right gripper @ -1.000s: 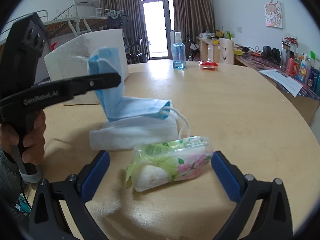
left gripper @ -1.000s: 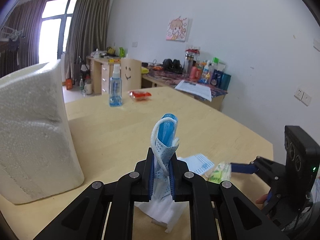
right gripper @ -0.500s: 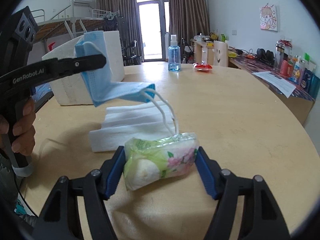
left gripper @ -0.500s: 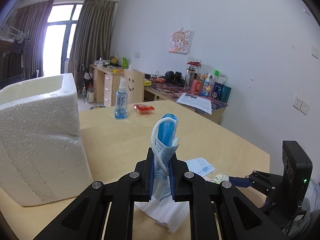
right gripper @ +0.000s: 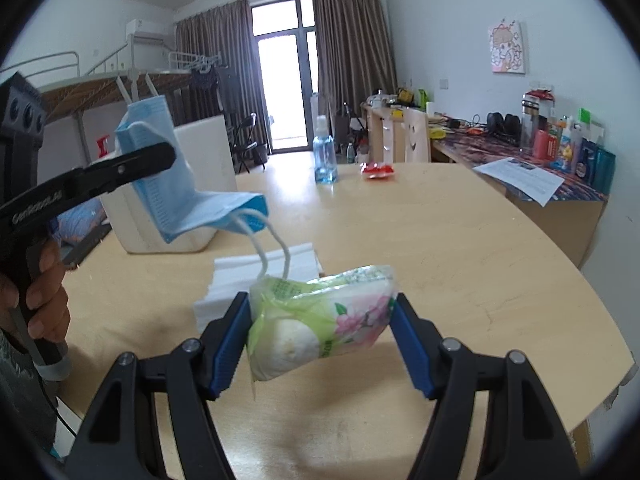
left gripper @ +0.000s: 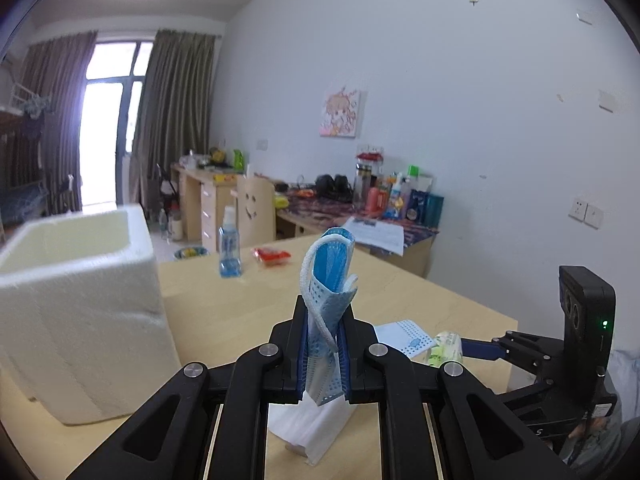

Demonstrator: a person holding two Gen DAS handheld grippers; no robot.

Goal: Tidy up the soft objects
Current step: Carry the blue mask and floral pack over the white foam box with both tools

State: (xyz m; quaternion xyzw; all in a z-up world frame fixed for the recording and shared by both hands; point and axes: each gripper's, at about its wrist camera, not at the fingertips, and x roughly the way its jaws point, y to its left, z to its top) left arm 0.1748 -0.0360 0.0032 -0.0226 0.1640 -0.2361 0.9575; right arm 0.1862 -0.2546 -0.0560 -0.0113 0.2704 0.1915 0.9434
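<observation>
My left gripper (left gripper: 323, 344) is shut on a blue face mask (left gripper: 328, 280) and holds it above the table; the mask also shows in the right wrist view (right gripper: 180, 196), its ear loops hanging. My right gripper (right gripper: 320, 332) is shut on a green and pink tissue pack (right gripper: 320, 320), lifted off the wooden table (right gripper: 460, 240). The pack also shows in the left wrist view (left gripper: 448, 346). A white foam box (left gripper: 76, 312) stands open-topped at the left; it also shows in the right wrist view (right gripper: 200, 152).
A stack of white folded tissues (right gripper: 264, 276) lies on the table below the mask. A blue spray bottle (right gripper: 325, 152) and a red packet (right gripper: 378, 170) stand at the far side. A small printed sheet (left gripper: 404, 336) lies near the right gripper.
Both grippers have risen. The right gripper closed on the tissue pack and lifted it off the table. The left gripper carried the mask higher, level with the foam box's top.
</observation>
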